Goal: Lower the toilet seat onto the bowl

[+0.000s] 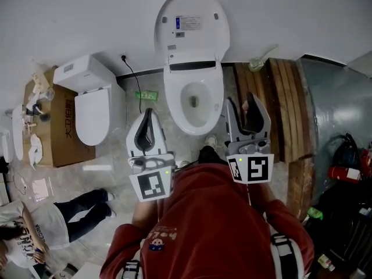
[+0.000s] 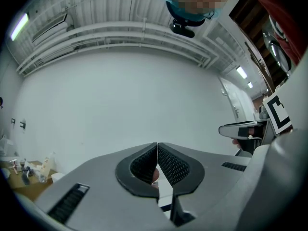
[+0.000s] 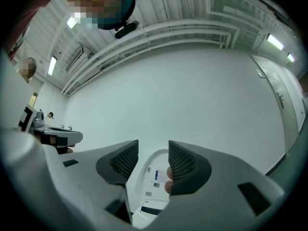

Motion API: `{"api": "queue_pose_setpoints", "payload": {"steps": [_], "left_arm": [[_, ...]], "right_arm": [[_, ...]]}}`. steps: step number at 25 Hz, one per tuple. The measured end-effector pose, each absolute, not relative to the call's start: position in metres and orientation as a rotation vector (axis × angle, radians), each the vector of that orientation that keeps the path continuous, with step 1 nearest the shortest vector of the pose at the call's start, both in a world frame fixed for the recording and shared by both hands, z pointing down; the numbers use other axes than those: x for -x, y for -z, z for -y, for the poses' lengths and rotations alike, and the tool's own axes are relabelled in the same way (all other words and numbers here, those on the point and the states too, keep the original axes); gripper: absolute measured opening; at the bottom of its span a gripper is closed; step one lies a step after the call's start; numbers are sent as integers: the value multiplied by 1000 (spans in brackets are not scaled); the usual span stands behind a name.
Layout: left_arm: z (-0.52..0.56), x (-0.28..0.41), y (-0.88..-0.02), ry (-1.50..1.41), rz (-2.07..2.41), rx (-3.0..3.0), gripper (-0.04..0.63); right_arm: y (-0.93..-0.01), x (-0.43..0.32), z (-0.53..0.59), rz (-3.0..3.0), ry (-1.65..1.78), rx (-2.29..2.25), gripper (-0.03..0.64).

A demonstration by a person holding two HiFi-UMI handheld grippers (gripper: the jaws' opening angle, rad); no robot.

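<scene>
Nearest, red sweater; left claw pressed shut, right claw slightly parted, both empty, black mesh-textured pads. Beyond, toilet seat upright against the wall, glossy white oval above the open bowl

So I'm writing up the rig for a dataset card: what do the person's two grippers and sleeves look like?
The left gripper and right gripper are pale grey-white plastic, and their tongs are lined with black cross-hatched pads. Each carries a cube with black-and-white square markers at its rear, next to a small green light. The person wears a red top with long red sleeves.
</scene>
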State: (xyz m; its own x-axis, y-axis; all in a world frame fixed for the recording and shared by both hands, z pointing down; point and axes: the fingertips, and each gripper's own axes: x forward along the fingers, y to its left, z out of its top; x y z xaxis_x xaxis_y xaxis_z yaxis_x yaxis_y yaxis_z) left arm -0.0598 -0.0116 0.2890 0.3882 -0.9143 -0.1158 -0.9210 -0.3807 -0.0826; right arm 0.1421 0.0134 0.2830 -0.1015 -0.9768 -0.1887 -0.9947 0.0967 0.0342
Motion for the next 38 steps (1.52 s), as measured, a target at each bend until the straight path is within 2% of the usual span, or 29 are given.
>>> {"api": "queue_pose_setpoints", "payload": {"steps": [5,10,38], "left_arm": [[15,60,-293,-63,-1679,2508,12],[16,59,-295,-68,-1689,2517,12],[13,55,-303,-55,-1666,2523,12]], "right_arm": [[-289,-153,-12,-2224,-168,2037,95],[-293,-155,-16,-2216,-160,2044,26],[-304,-161,-26,-2256,-234,2152,17]]}}
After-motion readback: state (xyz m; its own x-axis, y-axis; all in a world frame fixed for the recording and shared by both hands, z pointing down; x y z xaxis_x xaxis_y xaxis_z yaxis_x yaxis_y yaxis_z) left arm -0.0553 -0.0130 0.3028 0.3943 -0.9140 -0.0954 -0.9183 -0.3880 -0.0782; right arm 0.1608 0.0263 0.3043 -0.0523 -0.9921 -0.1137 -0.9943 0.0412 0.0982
